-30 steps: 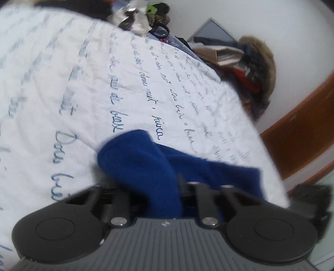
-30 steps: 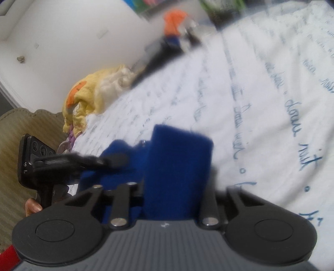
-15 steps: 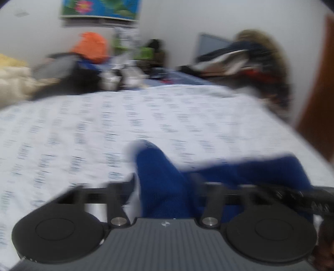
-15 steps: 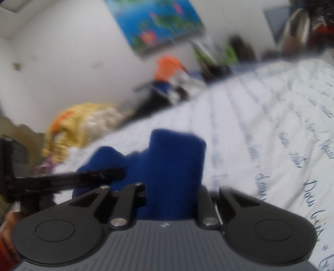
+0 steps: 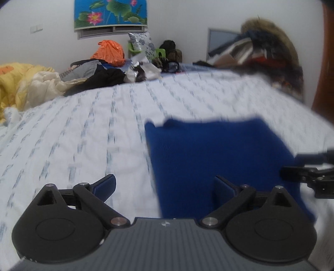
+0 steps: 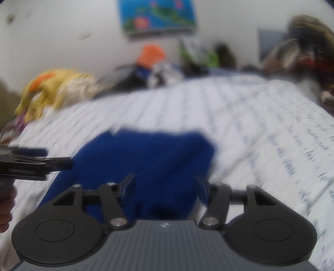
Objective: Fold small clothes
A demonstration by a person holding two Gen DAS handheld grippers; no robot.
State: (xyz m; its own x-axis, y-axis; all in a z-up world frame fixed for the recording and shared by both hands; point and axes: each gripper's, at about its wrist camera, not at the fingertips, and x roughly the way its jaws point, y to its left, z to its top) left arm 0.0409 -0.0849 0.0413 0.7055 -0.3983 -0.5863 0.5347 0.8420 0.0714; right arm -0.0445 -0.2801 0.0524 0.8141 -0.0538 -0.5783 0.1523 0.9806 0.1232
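A small dark blue knit garment [image 5: 219,152] lies flat on the white bedsheet with blue script [image 5: 83,129]. My left gripper [image 5: 165,185] is open, its fingers spread wide over the garment's near left edge, holding nothing. The right gripper's tip [image 5: 309,173] shows at the garment's right side in this view. In the right wrist view the same garment [image 6: 150,158] lies just ahead of my right gripper [image 6: 165,185], which is open and empty. The left gripper [image 6: 37,162] shows there at the garment's left edge.
At the far end of the bed lie a yellow quilt [image 5: 18,83], dark clothes [image 5: 100,77] and an orange bag [image 5: 110,52]. A heap of clothes with a fur hood [image 5: 269,48] stands at the right. A lotus picture [image 5: 110,12] hangs on the wall.
Both grippers were shut on the raised blue garment; both have opened and let it go. The garment now lies flat on the sheet, and both cameras have levelled out.
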